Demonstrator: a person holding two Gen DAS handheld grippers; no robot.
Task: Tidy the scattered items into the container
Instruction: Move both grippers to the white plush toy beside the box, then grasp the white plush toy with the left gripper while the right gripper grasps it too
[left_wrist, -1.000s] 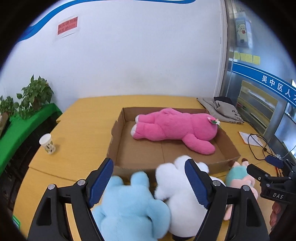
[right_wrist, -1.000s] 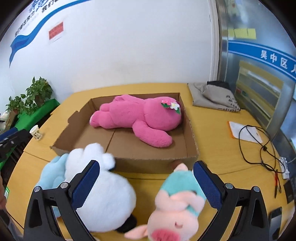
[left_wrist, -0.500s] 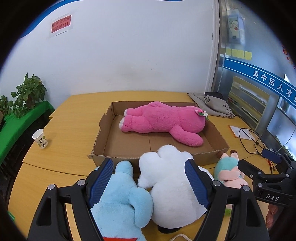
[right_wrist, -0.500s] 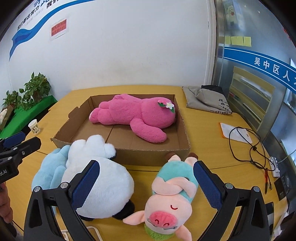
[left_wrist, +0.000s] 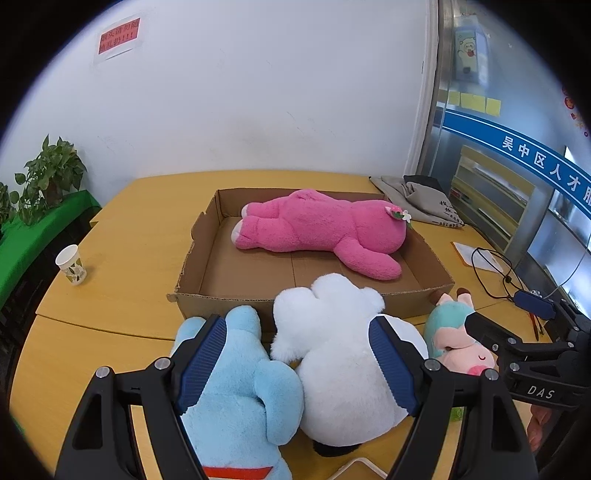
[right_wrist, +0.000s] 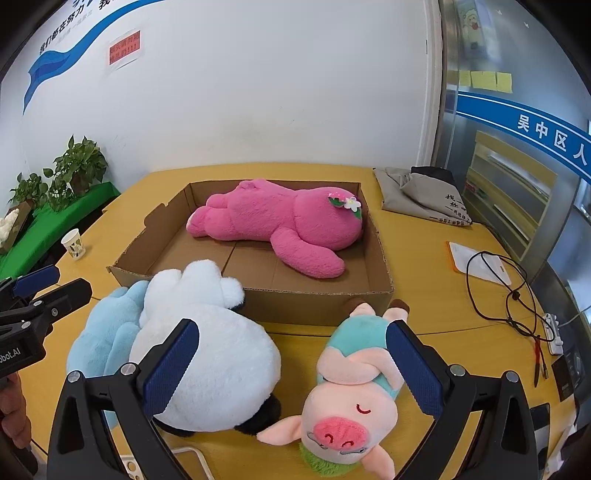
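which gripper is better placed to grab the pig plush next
Right. The right gripper is open with the pig plush against its right finger, while the left gripper faces the blue plush and white plush.

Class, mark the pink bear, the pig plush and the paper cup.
pink bear (right_wrist: 280, 225), right wrist view, on its back.
pig plush (right_wrist: 343, 430), right wrist view, on its snout.
paper cup (left_wrist: 72, 265), left wrist view, on its side wall.

- An office is suggested — a blue wall banner (right_wrist: 546, 134) with Chinese lettering is seen.
- Sticky notes (right_wrist: 485, 81), a red notice (left_wrist: 119, 36) and potted plants (right_wrist: 79, 162) are shown.
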